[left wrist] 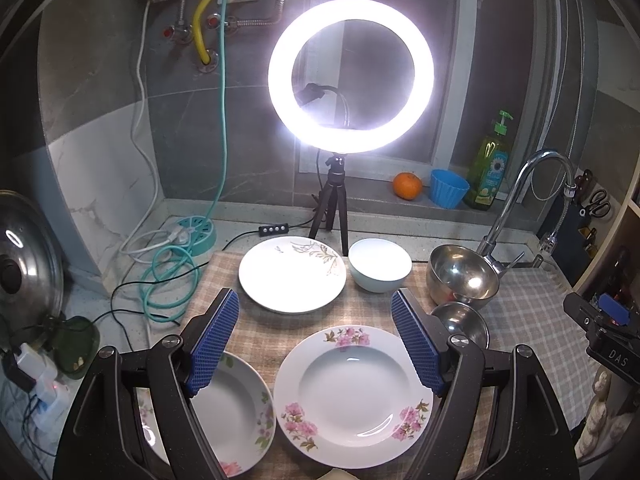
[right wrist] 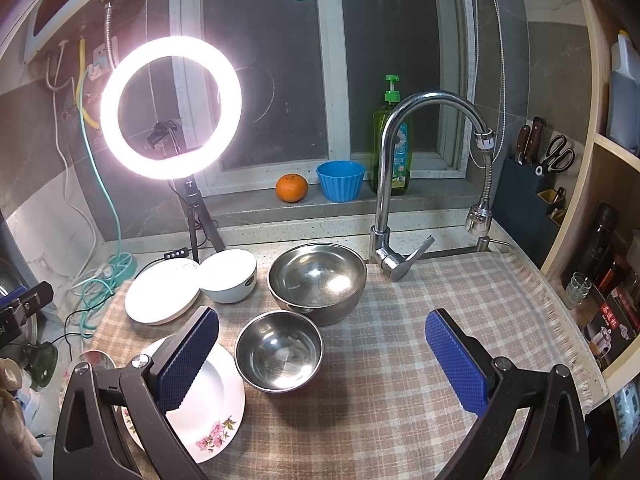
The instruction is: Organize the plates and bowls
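Note:
On the checked cloth (left wrist: pixel 360 312) lie a pink-flowered deep plate (left wrist: pixel 354 396), a second flowered plate (left wrist: pixel 240 408) to its left, a flat white plate (left wrist: pixel 292 274) behind, and a white bowl (left wrist: pixel 379 265). A large steel bowl (left wrist: pixel 462 276) and a small steel bowl (left wrist: pixel 464 320) stand to the right. My left gripper (left wrist: pixel 316 344) is open and empty above the pink-flowered plate. My right gripper (right wrist: pixel 324 356) is open and empty above the cloth, by the small steel bowl (right wrist: pixel 279 351). The large steel bowl (right wrist: pixel 318 280), white bowl (right wrist: pixel 230 274), flat plate (right wrist: pixel 162 294) and flowered plate (right wrist: pixel 212 400) show there too.
A lit ring light (left wrist: pixel 351 76) on a tripod (left wrist: pixel 332 204) stands behind the plates. A faucet (right wrist: pixel 404 184) rises at the back right. An orange (right wrist: pixel 291 187), a blue cup (right wrist: pixel 341 180) and a soap bottle (right wrist: pixel 393 140) sit on the sill. Cables (left wrist: pixel 168 276) lie to the left.

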Demonstrator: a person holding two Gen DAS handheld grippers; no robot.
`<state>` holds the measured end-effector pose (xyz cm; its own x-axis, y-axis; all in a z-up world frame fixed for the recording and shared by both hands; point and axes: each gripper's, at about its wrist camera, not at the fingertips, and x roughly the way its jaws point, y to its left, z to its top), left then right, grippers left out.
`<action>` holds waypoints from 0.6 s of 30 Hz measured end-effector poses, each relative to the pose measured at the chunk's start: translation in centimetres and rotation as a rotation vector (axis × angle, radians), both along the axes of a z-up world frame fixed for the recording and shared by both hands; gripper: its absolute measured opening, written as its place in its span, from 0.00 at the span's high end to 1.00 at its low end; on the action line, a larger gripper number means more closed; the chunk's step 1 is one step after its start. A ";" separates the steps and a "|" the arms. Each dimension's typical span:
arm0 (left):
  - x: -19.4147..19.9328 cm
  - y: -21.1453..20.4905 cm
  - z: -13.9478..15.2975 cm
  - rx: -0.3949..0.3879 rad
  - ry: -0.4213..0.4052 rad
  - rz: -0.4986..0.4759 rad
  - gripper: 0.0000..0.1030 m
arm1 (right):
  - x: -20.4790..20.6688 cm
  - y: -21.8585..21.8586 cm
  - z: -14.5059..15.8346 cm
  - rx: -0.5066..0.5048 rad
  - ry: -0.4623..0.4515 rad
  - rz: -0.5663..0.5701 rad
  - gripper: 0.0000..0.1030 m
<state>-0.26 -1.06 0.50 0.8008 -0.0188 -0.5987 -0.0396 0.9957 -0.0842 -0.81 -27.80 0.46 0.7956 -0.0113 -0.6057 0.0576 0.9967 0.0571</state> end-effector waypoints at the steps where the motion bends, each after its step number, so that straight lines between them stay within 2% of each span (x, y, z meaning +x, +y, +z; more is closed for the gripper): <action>1: 0.0 0.0 0.0 -0.001 0.000 0.000 0.23 | 0.0 0.0 0.0 -0.001 0.000 -0.001 0.01; 18: 0.2 -0.3 0.2 0.004 -0.003 -0.007 0.23 | 0.4 0.0 -0.3 -0.001 0.012 -0.004 0.01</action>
